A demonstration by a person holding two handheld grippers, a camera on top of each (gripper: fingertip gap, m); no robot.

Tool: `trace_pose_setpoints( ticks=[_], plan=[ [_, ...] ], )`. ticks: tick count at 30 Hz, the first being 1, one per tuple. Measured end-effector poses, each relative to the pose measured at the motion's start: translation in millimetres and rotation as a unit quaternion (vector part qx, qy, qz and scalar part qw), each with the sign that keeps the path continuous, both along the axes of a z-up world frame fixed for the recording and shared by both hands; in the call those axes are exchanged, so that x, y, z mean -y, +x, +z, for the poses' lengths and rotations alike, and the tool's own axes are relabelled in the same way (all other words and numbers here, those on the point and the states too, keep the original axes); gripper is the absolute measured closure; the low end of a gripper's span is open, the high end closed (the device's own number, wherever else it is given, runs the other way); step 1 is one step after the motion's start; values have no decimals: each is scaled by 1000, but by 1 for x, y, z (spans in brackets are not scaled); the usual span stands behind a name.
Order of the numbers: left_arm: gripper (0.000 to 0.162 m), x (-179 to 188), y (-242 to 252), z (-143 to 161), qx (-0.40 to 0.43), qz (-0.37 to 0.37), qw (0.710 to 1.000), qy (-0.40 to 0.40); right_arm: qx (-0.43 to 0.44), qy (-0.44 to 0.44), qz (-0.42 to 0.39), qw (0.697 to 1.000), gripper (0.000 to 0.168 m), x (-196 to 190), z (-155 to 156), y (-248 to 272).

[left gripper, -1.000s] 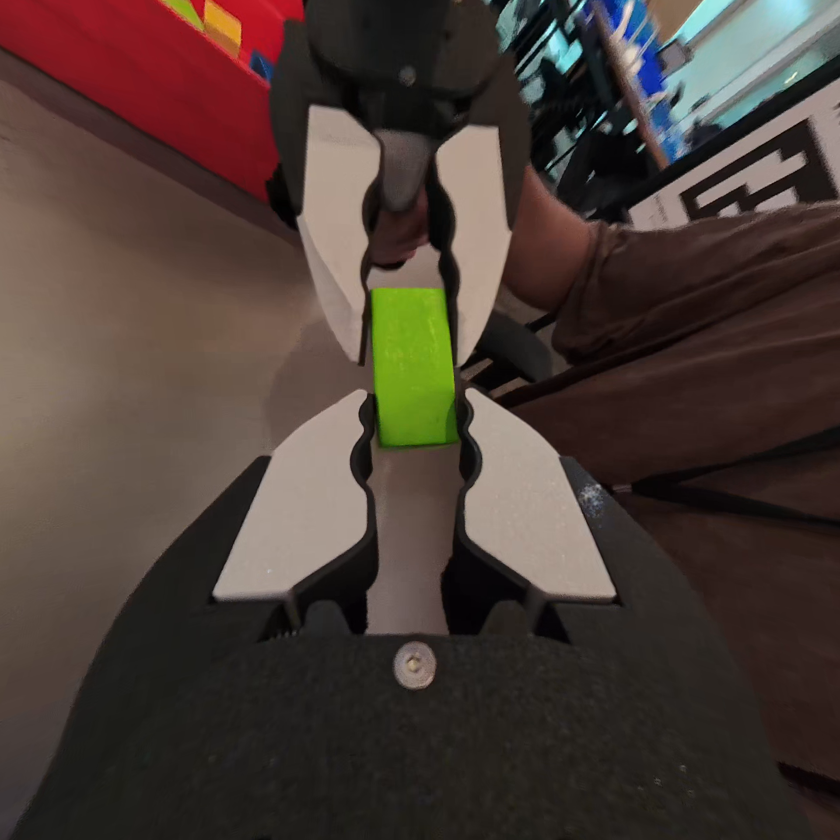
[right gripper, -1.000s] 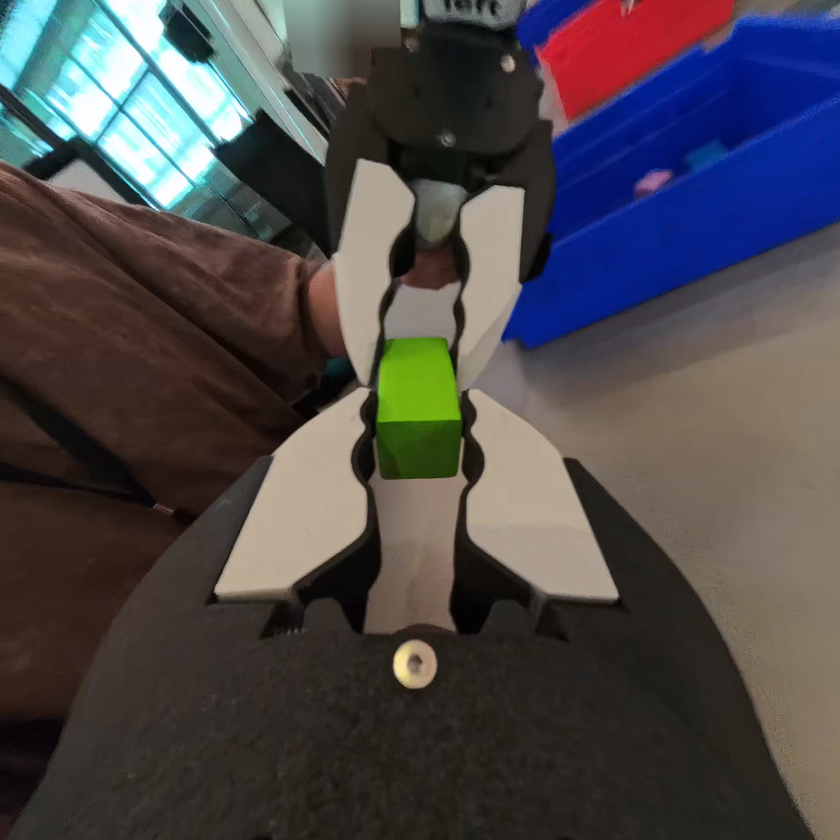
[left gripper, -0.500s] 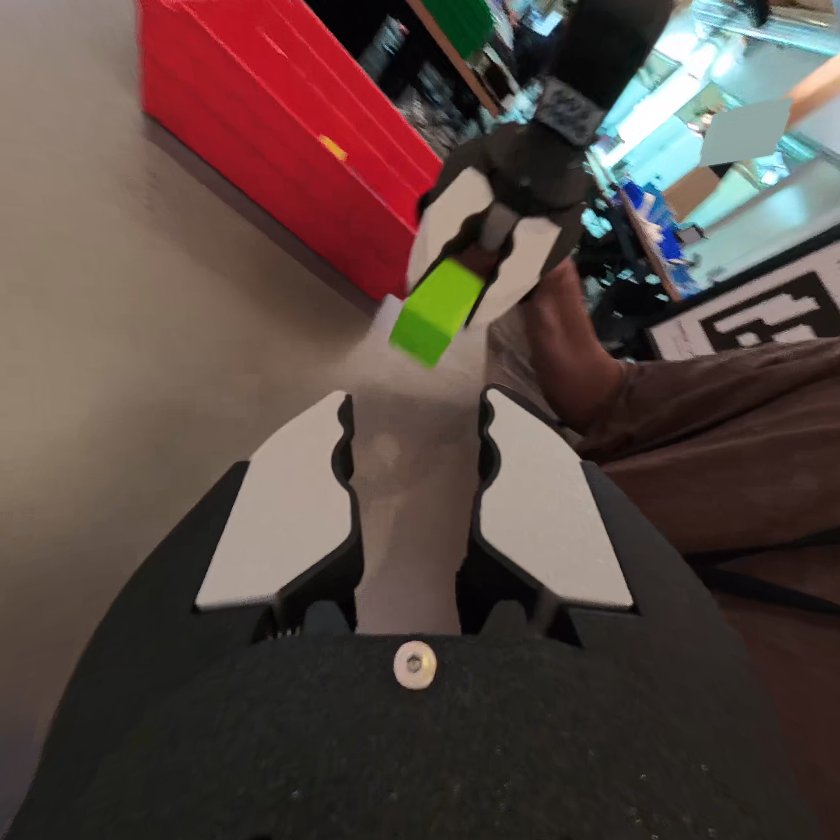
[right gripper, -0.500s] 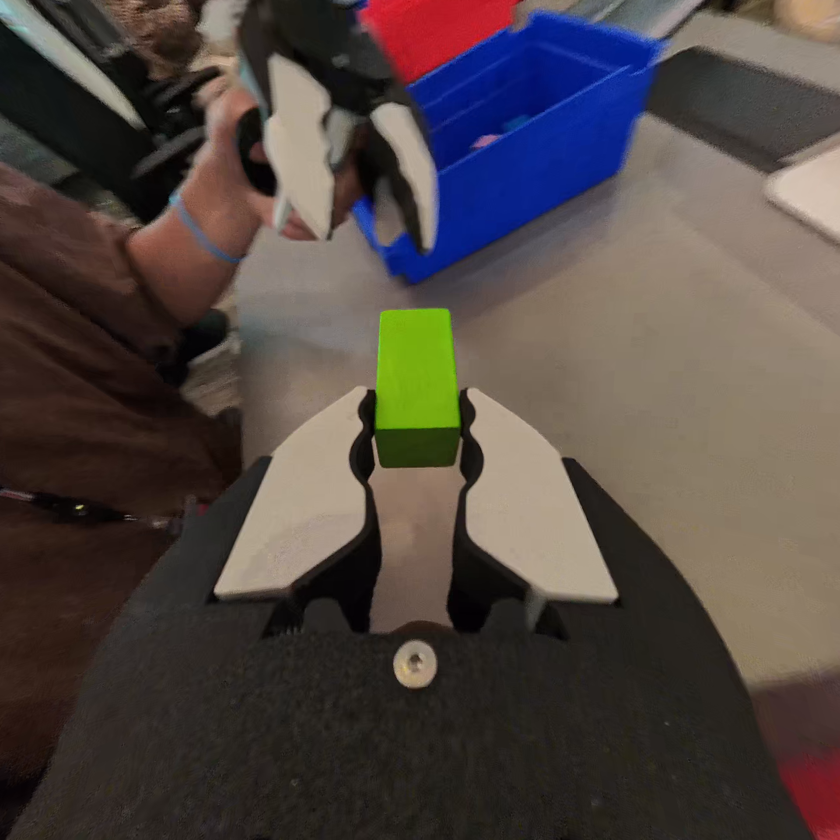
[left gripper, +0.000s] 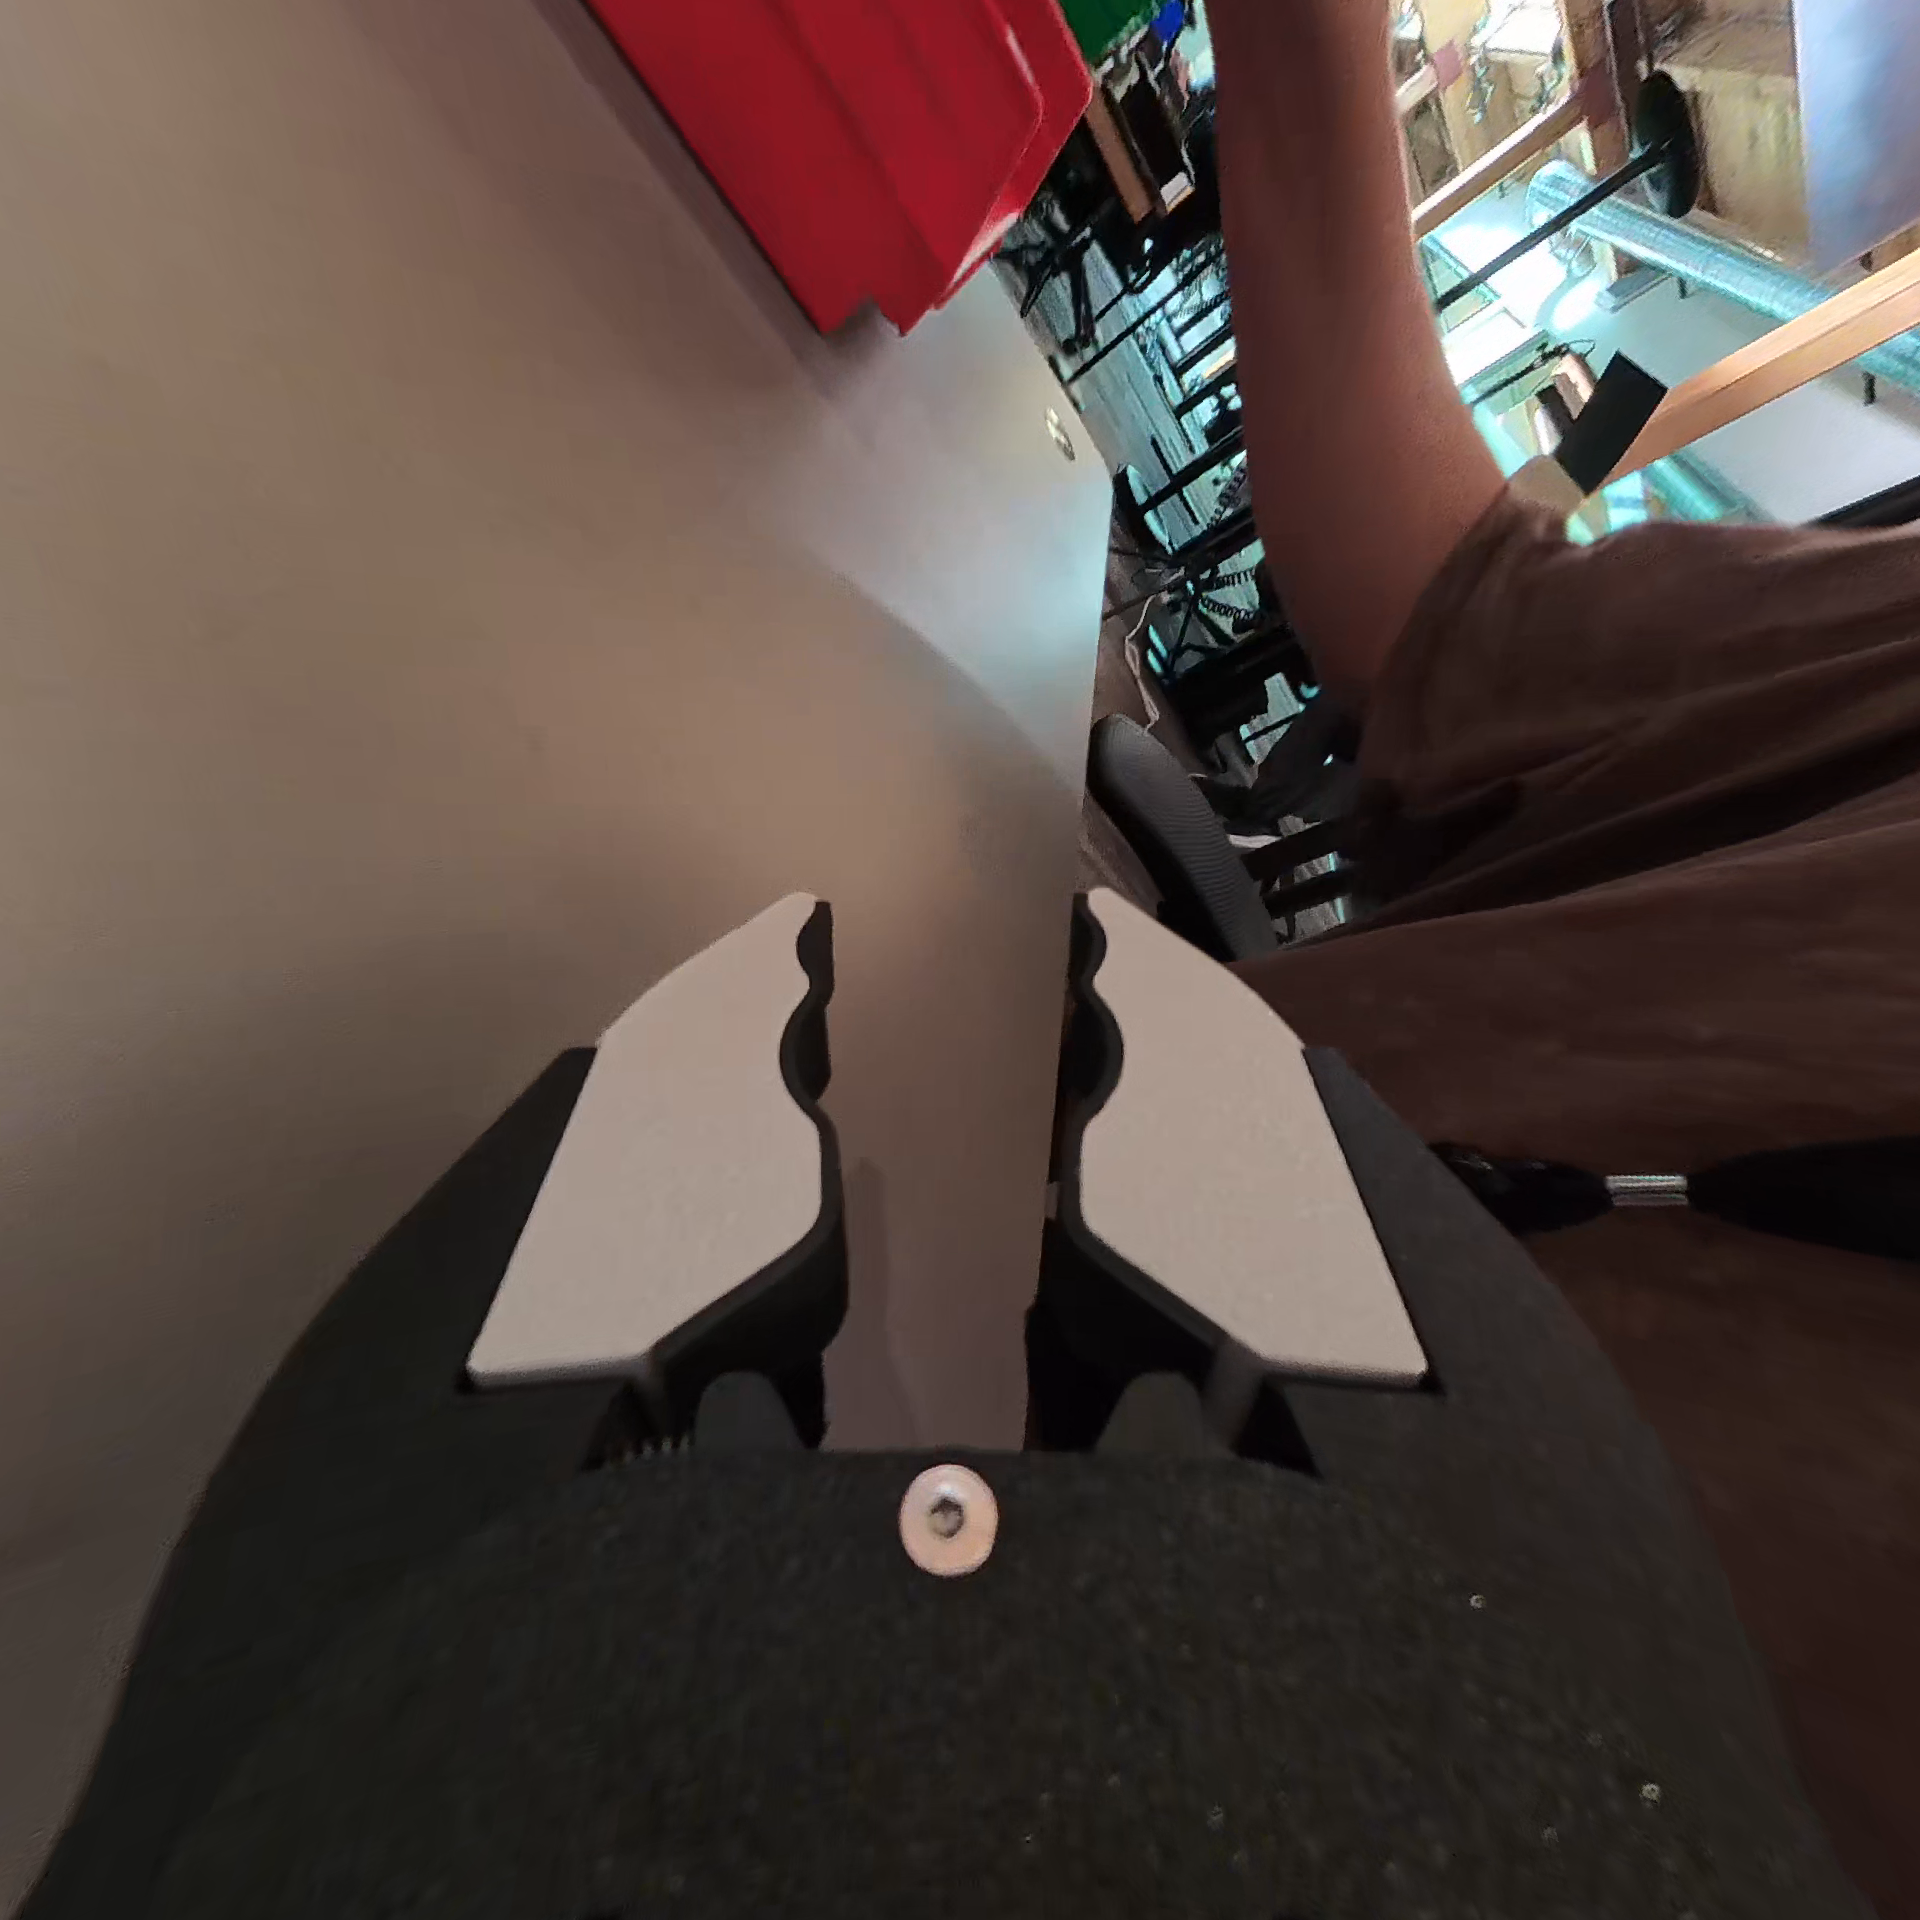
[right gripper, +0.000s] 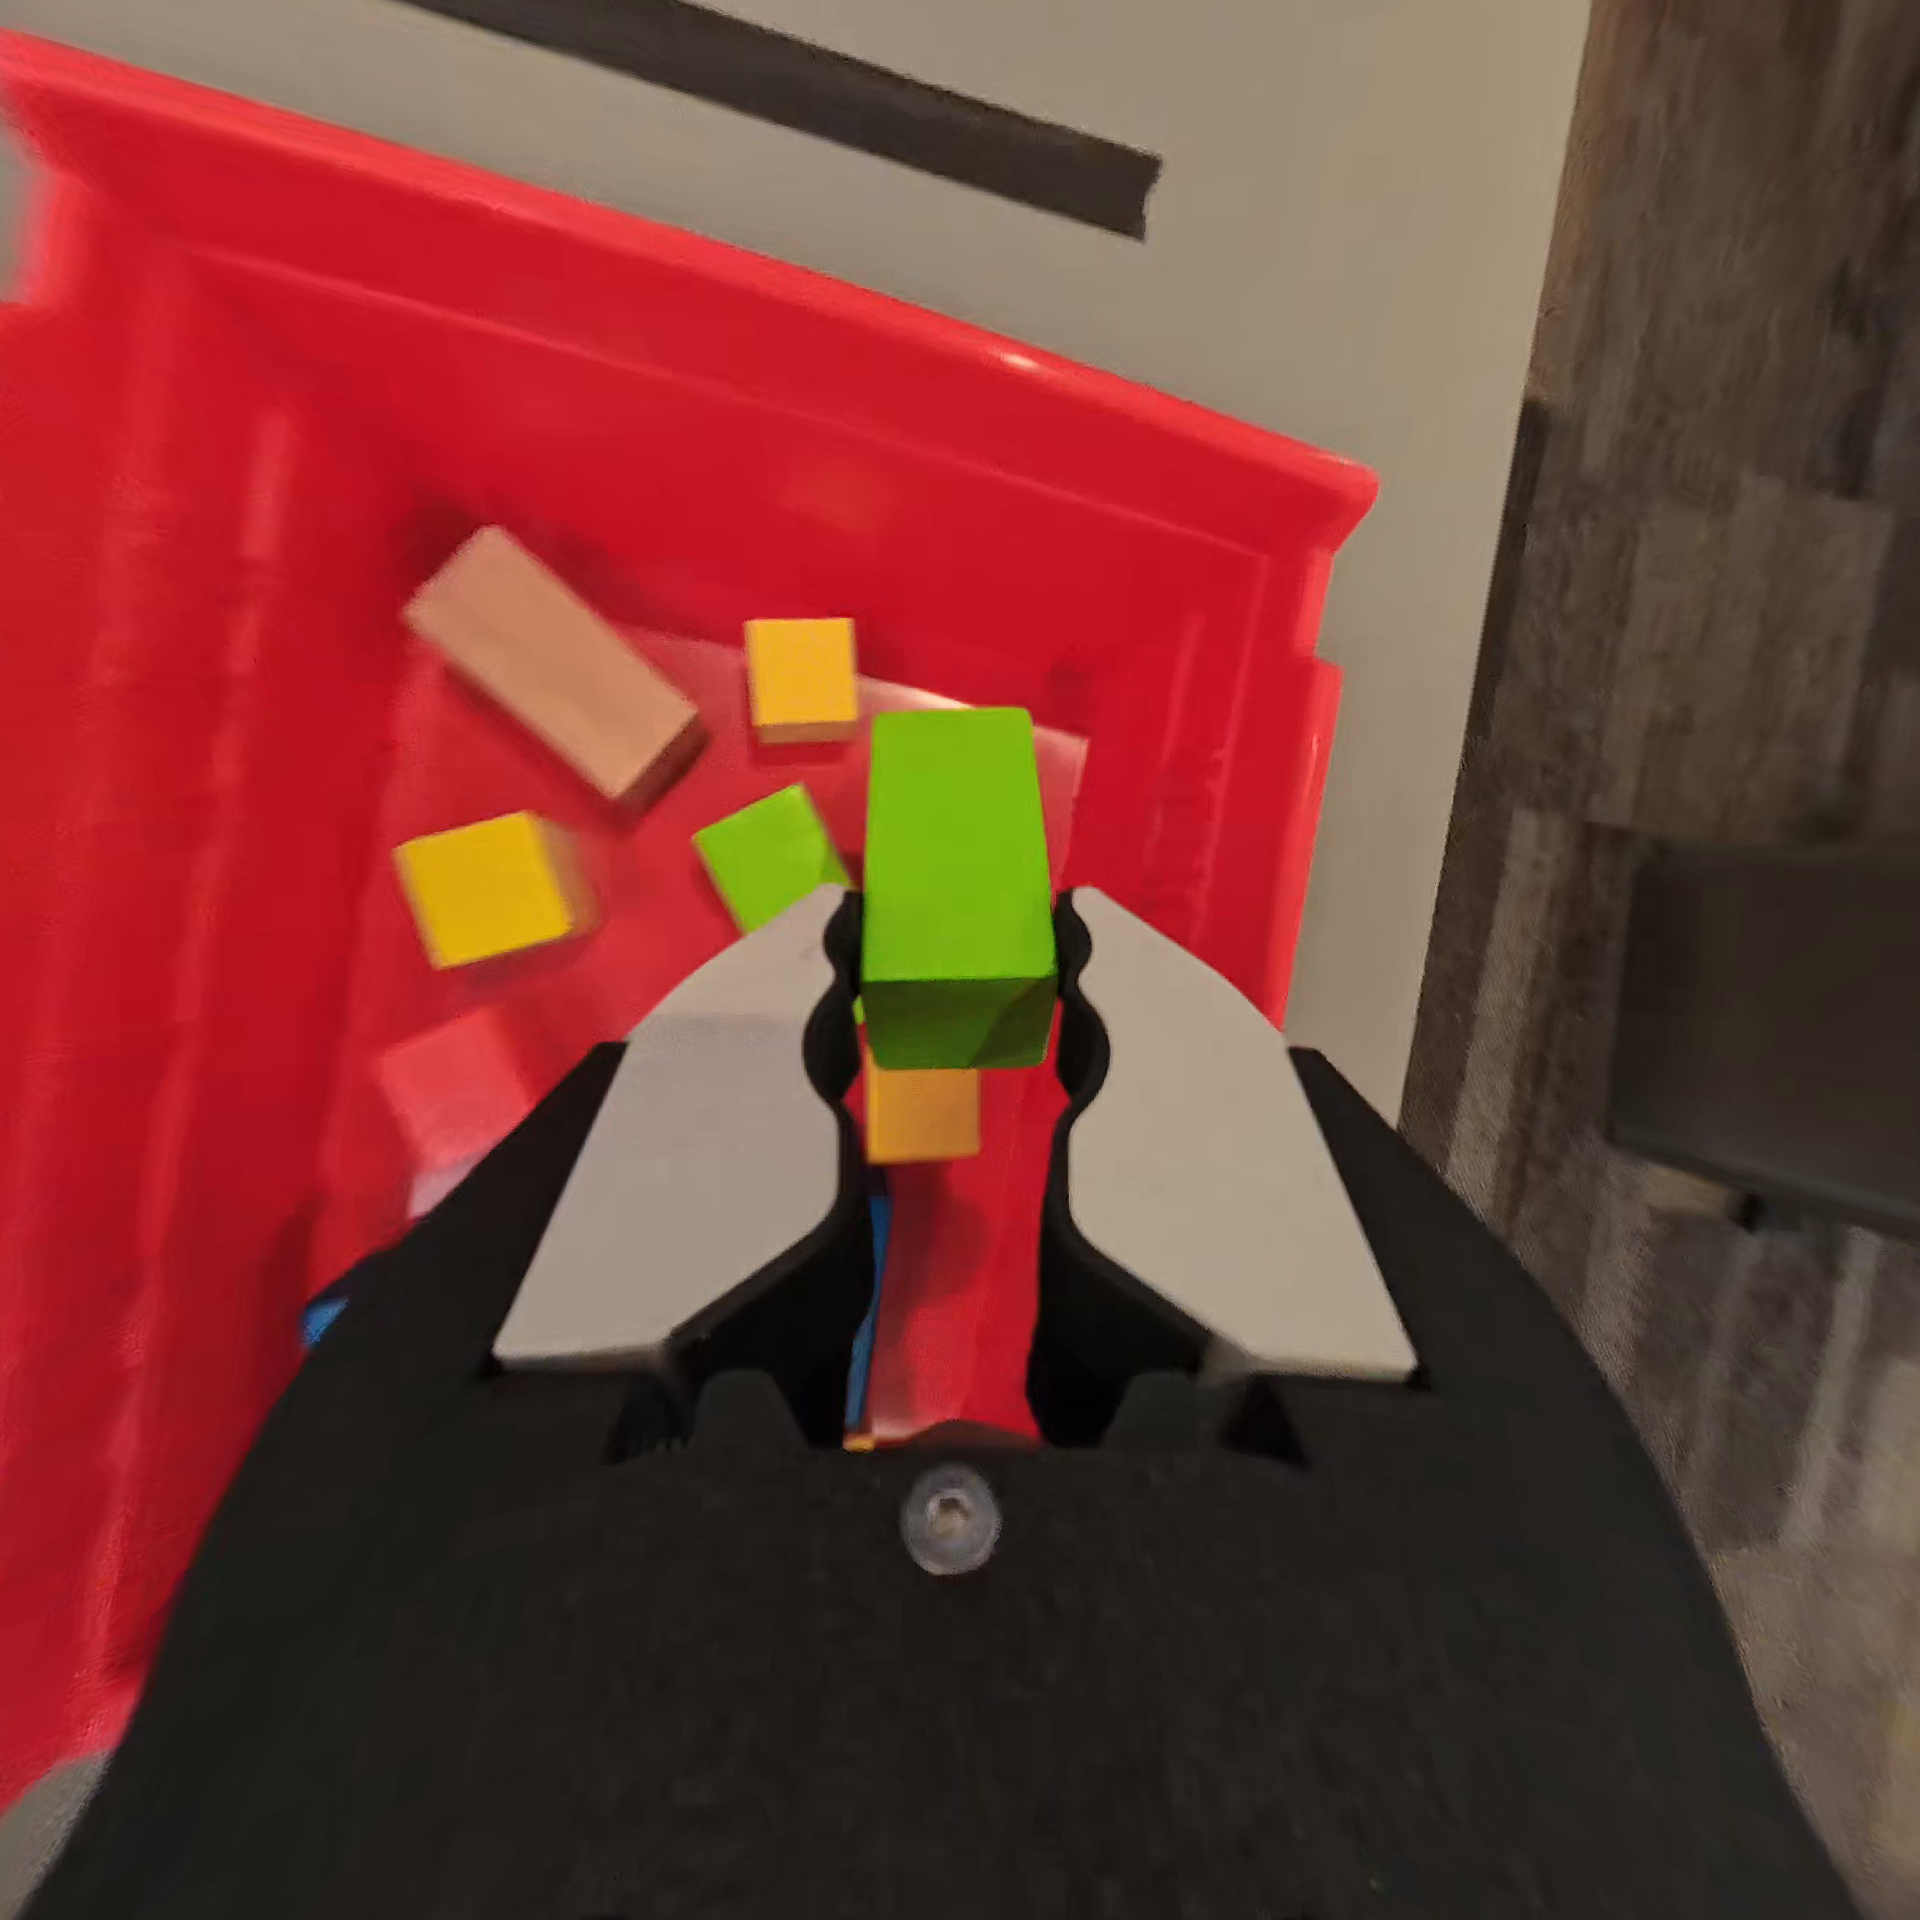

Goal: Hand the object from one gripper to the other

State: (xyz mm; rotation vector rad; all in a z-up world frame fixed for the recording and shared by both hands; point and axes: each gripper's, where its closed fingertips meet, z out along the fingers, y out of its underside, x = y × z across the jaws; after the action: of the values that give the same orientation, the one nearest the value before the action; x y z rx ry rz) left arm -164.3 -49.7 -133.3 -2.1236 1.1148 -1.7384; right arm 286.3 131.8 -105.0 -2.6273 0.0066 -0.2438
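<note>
Gripper states at the close of the hand-over. Right gripper (right gripper: 956, 935) pinches the green block (right gripper: 951, 873) by its near end, one finger on each long side, so the block juts forward past the fingertips; a grip low on the block leaves the far end free, which suits either passing it on or dropping it. It hangs over the red bin (right gripper: 727, 416), toward the bin's right wall. The bin stands on the desk (right gripper: 1351, 260) with its far right corner near the desk's right edge, beyond which the floor shows. The hand-over itself looks finished, judging from the block sitting in one gripper only; a release into the bin seems the likely next move.

Loose in the bin: a brown block (right gripper: 551, 675), two yellow cubes (right gripper: 488, 888) (right gripper: 802, 675), a second green cube (right gripper: 769, 862) partly behind the left finger, and an orange cube (right gripper: 925, 1117) seen between the fingers.

Left gripper (left gripper: 948, 935) is spread and holds nothing, hanging over bare desk (left gripper: 416, 623) near its curved edge, clear of the bin so as not to obstruct.
</note>
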Motion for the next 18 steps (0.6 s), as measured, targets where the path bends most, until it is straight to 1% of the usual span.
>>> trace_pose_setpoints(
  ticks=[3, 7, 9, 11, 13, 15, 18],
  plan=[
    [120, -6, -8, -4, -13, 9, 999, 29, 2, -39, -29, 999, 134, -21, -29, 13],
    [120, -13, -17, 1, 1, 25, 999, 23, 41, -98, -46, 993, 134, -25, -56, 25],
    [120, -14, -21, 2, 5, 27, 999, 19, 44, -117, -57, 991, 133, -22, -60, 27],
    [120, -13, -23, -2, -3, 23, 999, 24, 22, -159, -74, 984, 133, -12, -68, 23],
    [120, -12, -23, -7, -14, 18, 999, 30, 10, -190, -74, 979, 133, -5, -77, 19],
    [120, -7, -21, -7, -15, 9, 999, 29, 5, -204, -73, 976, 133, -3, -82, 18],
    [120, -3, -19, -7, -13, 2, 1000, 28, -27, -214, -85, 973, 133, -4, -88, 14]
  ],
)
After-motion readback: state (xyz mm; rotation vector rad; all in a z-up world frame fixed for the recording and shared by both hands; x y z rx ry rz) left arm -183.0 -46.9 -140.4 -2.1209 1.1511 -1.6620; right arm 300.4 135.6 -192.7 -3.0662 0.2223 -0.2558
